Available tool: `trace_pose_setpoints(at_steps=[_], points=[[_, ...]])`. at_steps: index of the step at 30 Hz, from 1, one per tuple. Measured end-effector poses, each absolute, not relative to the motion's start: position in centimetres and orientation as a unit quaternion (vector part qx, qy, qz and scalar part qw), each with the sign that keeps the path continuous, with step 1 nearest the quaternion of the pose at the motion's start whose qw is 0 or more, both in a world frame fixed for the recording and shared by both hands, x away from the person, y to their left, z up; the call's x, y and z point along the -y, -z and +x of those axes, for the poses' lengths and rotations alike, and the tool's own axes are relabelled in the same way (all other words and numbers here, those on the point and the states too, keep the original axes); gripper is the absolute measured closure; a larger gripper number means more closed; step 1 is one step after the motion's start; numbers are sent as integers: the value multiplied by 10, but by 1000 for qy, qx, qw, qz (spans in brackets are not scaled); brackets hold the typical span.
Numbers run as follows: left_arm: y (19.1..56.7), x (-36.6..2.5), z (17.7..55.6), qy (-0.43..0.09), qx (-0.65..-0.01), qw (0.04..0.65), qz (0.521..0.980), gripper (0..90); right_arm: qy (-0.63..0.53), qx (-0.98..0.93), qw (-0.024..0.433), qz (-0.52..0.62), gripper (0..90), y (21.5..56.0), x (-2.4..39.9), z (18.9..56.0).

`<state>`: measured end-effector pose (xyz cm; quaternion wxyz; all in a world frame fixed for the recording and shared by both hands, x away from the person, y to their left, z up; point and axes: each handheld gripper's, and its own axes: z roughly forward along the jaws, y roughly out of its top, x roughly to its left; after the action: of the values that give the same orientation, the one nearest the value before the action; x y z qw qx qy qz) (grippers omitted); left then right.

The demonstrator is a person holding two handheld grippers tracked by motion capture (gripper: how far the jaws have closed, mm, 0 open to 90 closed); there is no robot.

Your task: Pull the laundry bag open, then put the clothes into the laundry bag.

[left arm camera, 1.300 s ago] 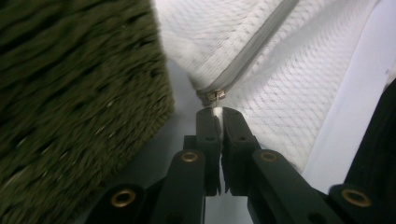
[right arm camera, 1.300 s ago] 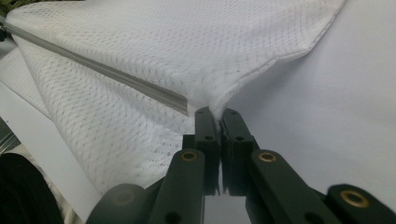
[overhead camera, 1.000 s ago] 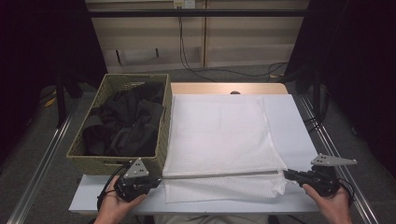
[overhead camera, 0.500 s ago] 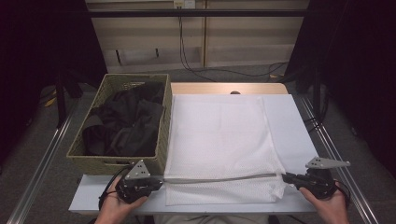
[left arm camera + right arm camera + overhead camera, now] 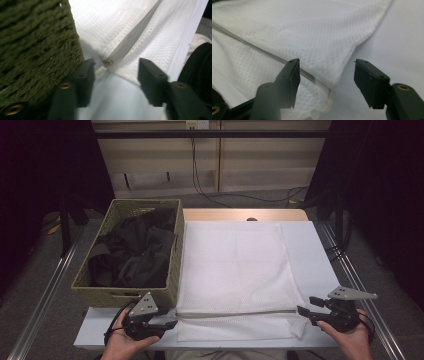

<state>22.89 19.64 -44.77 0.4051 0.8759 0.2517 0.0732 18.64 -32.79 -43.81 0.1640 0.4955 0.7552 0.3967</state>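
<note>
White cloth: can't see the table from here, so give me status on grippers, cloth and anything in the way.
Left gripper and right gripper open, jaws just opened, nothing gripped. White cloth lies flat on table, near edge folded over. Woven basket touches cloth's left side.

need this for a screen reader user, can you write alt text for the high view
A white cloth lies flat on a table, its near edge folded over in a band, with a hand-held claw at each near corner: the left claw and right claw, both open and off the cloth. A woven basket of dark clothes sits at the left.
</note>
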Motion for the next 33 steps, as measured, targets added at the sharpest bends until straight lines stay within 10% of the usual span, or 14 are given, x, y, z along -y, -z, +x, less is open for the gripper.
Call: trace_pose_setpoints(at_steps=[23, 33], points=[[442, -195, 214, -110, -259, 461, 842, 195, -439, -813, 104, 368, 442, 425, 252, 215], [440, -182, 203, -112, -250, 477, 835, 195, -441, -836, 69, 320, 633, 428, 217, 232]])
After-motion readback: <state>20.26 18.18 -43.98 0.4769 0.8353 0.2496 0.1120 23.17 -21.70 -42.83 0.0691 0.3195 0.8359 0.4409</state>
